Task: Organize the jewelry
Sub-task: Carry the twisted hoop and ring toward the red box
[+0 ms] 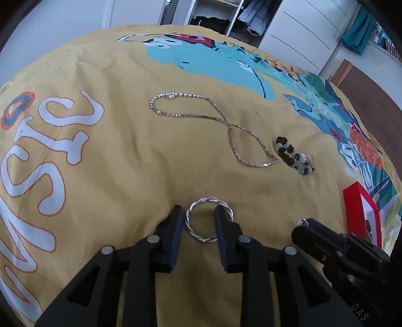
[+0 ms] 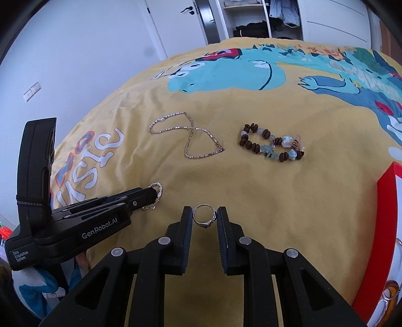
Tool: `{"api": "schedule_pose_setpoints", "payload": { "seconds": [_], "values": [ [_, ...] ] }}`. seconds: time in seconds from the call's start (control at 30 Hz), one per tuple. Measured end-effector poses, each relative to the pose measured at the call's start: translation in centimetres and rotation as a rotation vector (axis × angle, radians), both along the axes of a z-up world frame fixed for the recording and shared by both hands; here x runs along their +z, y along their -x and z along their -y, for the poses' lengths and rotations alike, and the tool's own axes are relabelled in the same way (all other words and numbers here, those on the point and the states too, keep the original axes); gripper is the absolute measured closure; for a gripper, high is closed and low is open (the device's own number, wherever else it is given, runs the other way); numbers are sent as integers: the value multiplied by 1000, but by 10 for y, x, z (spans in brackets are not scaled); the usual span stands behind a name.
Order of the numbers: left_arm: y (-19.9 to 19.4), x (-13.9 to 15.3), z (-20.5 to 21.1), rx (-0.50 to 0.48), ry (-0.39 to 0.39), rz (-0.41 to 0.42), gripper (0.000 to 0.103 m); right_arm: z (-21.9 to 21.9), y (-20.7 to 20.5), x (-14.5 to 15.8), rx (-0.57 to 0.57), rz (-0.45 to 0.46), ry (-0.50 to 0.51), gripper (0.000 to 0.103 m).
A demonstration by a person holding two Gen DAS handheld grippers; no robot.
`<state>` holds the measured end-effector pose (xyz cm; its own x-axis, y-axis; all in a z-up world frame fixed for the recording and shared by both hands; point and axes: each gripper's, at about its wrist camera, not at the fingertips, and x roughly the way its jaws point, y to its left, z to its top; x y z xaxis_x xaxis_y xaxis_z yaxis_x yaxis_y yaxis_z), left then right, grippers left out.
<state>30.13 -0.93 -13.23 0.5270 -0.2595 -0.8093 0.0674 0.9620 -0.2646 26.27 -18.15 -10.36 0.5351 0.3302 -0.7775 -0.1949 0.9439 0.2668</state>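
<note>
Jewelry on yellow bedspread (image 1: 125, 151): left gripper (image 1: 198, 213) parted around twisted bangle (image 1: 208, 218), not pinching; right gripper (image 2: 204, 216) clamps ring (image 2: 204, 217)

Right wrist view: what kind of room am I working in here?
Most likely a bedroom. The jewelry lies on a yellow printed duvet spread like a bed cover, an open wardrobe with hanging and folded clothes stands behind it, and a white door with a handle is beside that.

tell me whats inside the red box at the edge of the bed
Only a slice of the red box shows. Its white interior holds a thin ring-like piece near the lower corner; the left wrist view adds something dark inside. The rest is out of frame.
</note>
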Motion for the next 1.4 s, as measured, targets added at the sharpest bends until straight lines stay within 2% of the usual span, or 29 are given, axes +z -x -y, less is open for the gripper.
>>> {"api": "schedule_pose_setpoints", "payload": {
  "seconds": [0.13, 0.2, 0.27, 0.33, 0.47, 0.6, 1.07, 1.2, 1.4],
  "values": [
    [-1, -2, 7, -2, -50, 10, 76, 2, 2, 2, -1, 6, -15, 83],
    [-4, -4, 10, -4, -70, 12, 81, 3, 3, 4, -2, 11, -21, 83],
    [-11, -7, 11, 0, -84, 2, 92, 5, 5, 7, -6, 19, -27, 84],
    [-18, -8, 10, 4, -82, -8, 97, 7, 6, 11, -7, 25, -29, 84],
    [-14, -1, 15, -10, -121, 14, 98, 15, 13, 17, -19, 35, -27, 84],
    [1, 14, 11, 9, -66, 49, 98, 24, 22, 26, -38, 45, -29, 84],
    [47, 77, 25, -12, -12, 114, 98, 50, 64, 71, -93, 96, -19, 83],
    [58, 93, 48, -53, 11, 133, 98, 76, 83, 84, -141, 109, -8, 83],
    [79, 107, 107, -159, 35, 145, 98, 136, 117, 89, -224, 105, 39, 83]
  ]
}}
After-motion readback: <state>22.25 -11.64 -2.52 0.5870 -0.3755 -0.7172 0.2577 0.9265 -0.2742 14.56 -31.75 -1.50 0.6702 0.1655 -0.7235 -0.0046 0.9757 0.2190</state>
